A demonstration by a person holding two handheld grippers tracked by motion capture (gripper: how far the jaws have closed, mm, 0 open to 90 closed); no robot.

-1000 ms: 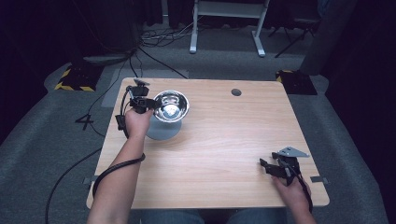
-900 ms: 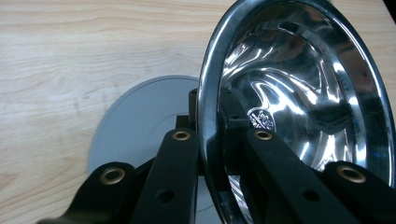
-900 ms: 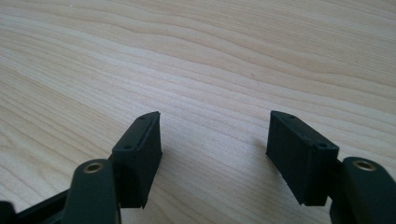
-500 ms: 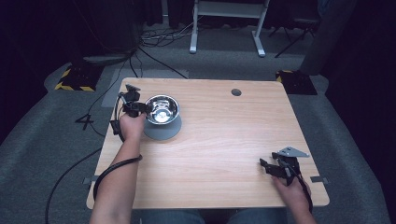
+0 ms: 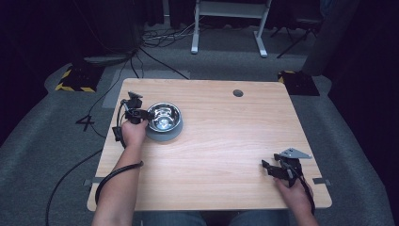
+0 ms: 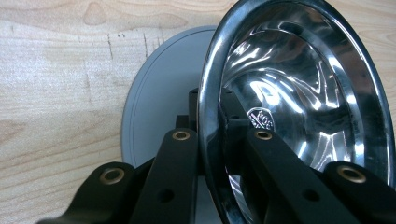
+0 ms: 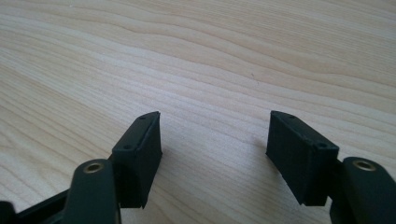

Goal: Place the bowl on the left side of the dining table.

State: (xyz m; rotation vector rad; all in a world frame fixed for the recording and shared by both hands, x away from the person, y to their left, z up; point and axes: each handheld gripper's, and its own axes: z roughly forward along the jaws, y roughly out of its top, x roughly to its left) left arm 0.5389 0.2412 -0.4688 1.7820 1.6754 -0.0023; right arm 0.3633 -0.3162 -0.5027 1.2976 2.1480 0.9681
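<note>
**Bowl clamped by its rim at the table's left, right gripper spread over bare wood**

Steel catches the light at the left side of the wooden table, where a shiny metal bowl sits over a round grey plate. The high view shows the bowl on the plate's far part, with the plate's near edge showing in front of it. The left gripper meets the bowl at its left rim, held by the person's left hand, whose forearm runs down to the bottom edge with a black cable looping beside it.

From the left gripper view, the jaws are clenched on the bowl's rim: one black jaw lies outside the wall, the other inside the polished hollow, and the rim passes between them. The bowl looks tipped toward the camera here, with the grey plate behind and beneath it on the pale wood. A small stamped mark sits on the bowl's inner wall.

Near the table's front right corner, well apart from the bowl, the right gripper rests in the person's right hand, its grey three-cornered plate on top. In the right gripper view its jaws stand wide apart, released, with only wood grain between the two black pads.
</note>
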